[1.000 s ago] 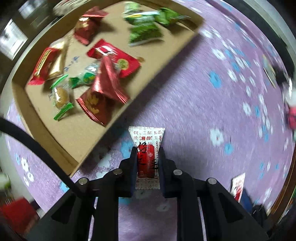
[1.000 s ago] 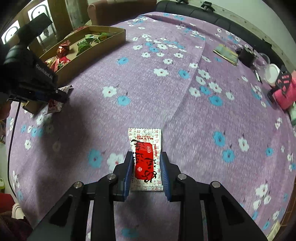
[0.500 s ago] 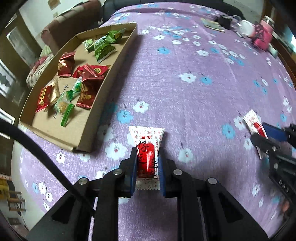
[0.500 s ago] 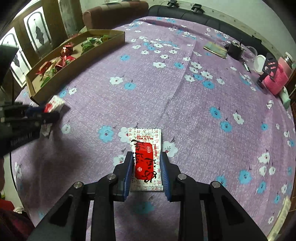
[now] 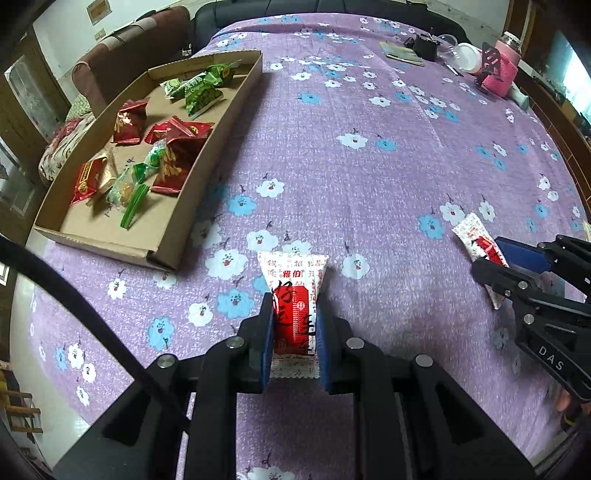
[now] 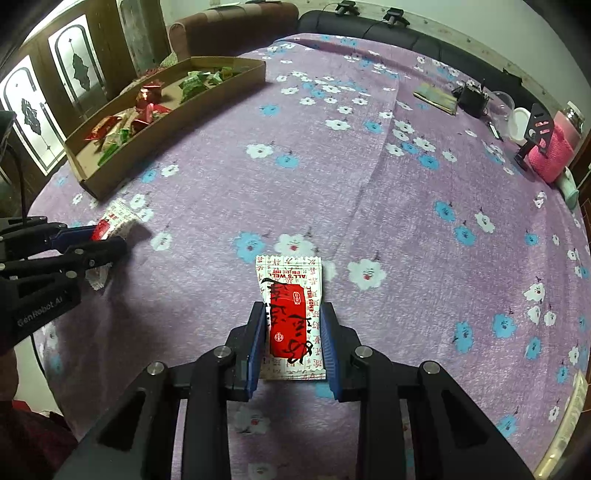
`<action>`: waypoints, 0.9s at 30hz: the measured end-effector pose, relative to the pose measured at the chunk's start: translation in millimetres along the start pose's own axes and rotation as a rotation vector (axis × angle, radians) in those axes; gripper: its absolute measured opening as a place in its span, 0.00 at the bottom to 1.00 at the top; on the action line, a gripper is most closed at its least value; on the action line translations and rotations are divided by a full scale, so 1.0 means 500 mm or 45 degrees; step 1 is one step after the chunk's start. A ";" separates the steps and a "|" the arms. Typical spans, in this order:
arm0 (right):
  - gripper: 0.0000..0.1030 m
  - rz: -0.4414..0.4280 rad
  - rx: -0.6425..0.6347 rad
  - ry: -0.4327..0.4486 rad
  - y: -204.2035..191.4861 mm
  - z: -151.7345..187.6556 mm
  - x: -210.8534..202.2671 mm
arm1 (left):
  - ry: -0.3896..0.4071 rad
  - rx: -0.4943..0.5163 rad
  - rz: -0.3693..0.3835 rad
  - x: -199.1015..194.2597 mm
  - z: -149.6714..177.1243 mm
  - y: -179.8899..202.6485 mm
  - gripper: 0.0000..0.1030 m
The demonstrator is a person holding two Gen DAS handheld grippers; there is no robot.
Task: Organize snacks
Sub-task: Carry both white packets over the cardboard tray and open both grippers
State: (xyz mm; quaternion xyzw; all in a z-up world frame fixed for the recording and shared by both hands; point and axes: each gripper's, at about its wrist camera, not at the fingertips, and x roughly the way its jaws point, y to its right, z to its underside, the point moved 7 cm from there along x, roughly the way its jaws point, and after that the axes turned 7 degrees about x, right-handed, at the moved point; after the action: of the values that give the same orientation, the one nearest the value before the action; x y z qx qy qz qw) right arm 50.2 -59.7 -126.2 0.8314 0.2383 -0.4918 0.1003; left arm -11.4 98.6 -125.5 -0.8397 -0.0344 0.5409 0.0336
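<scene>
My left gripper (image 5: 293, 314) is shut on a white-and-red snack packet (image 5: 293, 295), held above the purple flowered cloth. My right gripper (image 6: 293, 317) is shut on a second white-and-red packet (image 6: 291, 295) of the same kind. Each gripper shows in the other's view: the right gripper (image 5: 491, 254) with its packet (image 5: 474, 234) at the right edge, the left gripper (image 6: 107, 240) with its packet (image 6: 116, 219) at the left. A shallow cardboard tray (image 5: 207, 155) at the left holds several red, green and gold snacks; it appears again as the tray (image 6: 177, 122) at the far left.
At the far right end of the table stand a pink knitted holder (image 6: 550, 155), a black phone stand (image 6: 537, 129), a white cup (image 6: 519, 122), a black box (image 6: 471, 99) and a flat booklet (image 6: 436, 96). A brown sofa (image 6: 232, 26) sits behind the table.
The left gripper has rolled and swung away from over the tray, which now lies further off to its left. The right gripper has shifted a little; both keep their packets.
</scene>
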 end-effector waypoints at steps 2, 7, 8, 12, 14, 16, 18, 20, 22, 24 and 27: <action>0.27 -0.011 -0.009 0.004 -0.014 -0.001 -0.003 | 0.000 -0.005 0.009 -0.002 0.002 -0.003 0.21; 0.27 -0.045 -0.042 -0.001 -0.051 -0.001 -0.004 | 0.014 -0.012 0.011 -0.014 0.009 -0.016 0.21; 0.27 -0.056 -0.051 -0.006 -0.061 0.000 -0.003 | 0.015 -0.014 0.013 -0.015 0.011 -0.019 0.21; 0.27 -0.106 -0.094 -0.020 -0.102 -0.003 -0.003 | 0.009 -0.042 0.025 -0.022 0.022 -0.039 0.21; 0.27 -0.146 -0.109 -0.024 -0.128 -0.007 -0.005 | 0.007 -0.057 0.026 -0.027 0.030 -0.052 0.21; 0.27 -0.190 -0.147 -0.019 -0.162 -0.016 -0.011 | 0.004 -0.072 0.029 -0.033 0.040 -0.066 0.21; 0.27 -0.231 -0.175 -0.014 -0.190 -0.027 -0.016 | 0.000 -0.093 0.030 -0.041 0.050 -0.083 0.21; 0.27 -0.265 -0.216 -0.005 -0.221 -0.042 -0.021 | 0.000 -0.119 0.028 -0.049 0.058 -0.103 0.21; 0.27 -0.299 -0.255 0.008 -0.252 -0.061 -0.024 | 0.001 -0.146 0.019 -0.057 0.064 -0.125 0.21; 0.27 -0.323 -0.286 0.022 -0.279 -0.080 -0.025 | 0.002 -0.179 0.008 -0.061 0.066 -0.149 0.21; 0.27 -0.348 -0.326 0.040 -0.309 -0.105 -0.024 | 0.012 -0.225 -0.015 -0.068 0.060 -0.186 0.21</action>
State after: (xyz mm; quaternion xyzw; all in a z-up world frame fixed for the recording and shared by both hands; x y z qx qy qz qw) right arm 9.3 91.9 -79.4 0.7793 0.4112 -0.4536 0.1339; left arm -54.7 188.6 -98.2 -0.8418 -0.0866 0.5314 -0.0372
